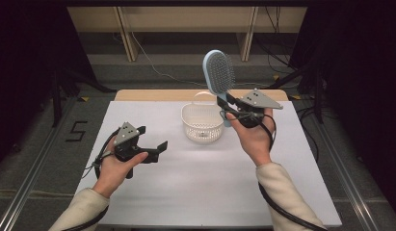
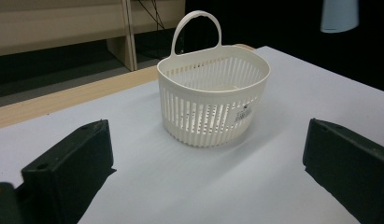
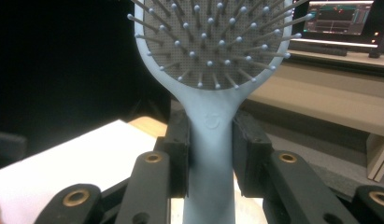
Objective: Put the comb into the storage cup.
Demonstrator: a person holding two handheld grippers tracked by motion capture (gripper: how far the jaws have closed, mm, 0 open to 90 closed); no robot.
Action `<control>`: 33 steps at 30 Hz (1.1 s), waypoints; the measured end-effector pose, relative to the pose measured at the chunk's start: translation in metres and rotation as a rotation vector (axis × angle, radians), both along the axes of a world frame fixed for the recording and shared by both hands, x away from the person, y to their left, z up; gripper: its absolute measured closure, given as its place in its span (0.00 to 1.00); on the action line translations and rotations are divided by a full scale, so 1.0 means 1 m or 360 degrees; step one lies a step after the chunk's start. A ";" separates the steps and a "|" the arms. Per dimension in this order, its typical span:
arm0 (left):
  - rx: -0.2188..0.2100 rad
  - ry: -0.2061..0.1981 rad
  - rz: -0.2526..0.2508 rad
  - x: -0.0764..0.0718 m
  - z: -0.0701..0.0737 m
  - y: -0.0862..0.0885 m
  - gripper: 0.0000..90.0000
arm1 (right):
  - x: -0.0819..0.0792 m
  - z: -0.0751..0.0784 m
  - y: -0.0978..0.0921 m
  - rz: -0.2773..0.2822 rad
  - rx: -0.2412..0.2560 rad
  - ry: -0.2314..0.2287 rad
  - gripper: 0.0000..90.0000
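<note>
A light blue hairbrush point(image 1: 218, 73) stands upright in the air, bristles facing me, above the right rim of a white slotted basket point(image 1: 202, 123). My right gripper point(image 1: 230, 104) is shut on its handle point(image 3: 211, 154), both jaws pressed against the handle's sides below the bristle pad point(image 3: 213, 37). My left gripper point(image 1: 156, 146) hovers low over the white table point(image 1: 210, 183) at the left, open, with nothing between its jaws. The basket point(image 2: 213, 95) with its loop handle stands straight ahead of it, and it looks bare inside.
The table's wooden far edge point(image 1: 152, 95) runs behind the basket. Beyond it are pale shelving legs point(image 1: 125, 33) and cables on a grey floor. A lit monitor point(image 3: 341, 16) sits on a bench far off in the right gripper view.
</note>
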State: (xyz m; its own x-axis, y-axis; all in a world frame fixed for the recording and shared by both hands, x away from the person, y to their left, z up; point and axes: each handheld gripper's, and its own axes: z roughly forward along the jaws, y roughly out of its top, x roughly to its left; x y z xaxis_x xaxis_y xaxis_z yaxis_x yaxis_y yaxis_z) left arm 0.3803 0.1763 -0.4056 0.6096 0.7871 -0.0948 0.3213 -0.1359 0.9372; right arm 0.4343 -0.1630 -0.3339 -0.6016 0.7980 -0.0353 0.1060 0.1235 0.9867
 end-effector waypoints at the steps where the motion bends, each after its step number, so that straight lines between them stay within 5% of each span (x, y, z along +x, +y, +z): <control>1: 0.0000 0.0002 0.0001 0.000 0.000 0.000 0.01 | 0.005 -0.001 0.005 -0.0006 0.0006 0.0001 0.78; 15: -0.0024 0.0002 0.0001 0.002 -0.002 0.001 0.02 | 0.064 -0.039 0.055 -0.0058 -0.0116 0.0138 0.78; 22: -0.0025 0.0005 -0.0001 0.002 -0.002 0.001 0.02 | 0.075 -0.058 0.058 -0.0084 -0.0217 0.0237 0.78; 33: -0.0023 0.0009 -0.0007 0.002 -0.003 -0.001 0.02 | 0.075 -0.068 0.060 -0.0071 -0.0354 0.0314 0.78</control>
State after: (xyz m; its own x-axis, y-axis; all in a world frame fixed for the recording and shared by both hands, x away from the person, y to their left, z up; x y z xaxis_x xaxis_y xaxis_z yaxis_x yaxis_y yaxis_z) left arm 0.3823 0.1752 -0.4088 0.6126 0.7827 -0.1097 0.3258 -0.1236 0.9373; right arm 0.5095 -0.1034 -0.4017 -0.5785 0.8098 -0.0982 0.3034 0.3254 0.8956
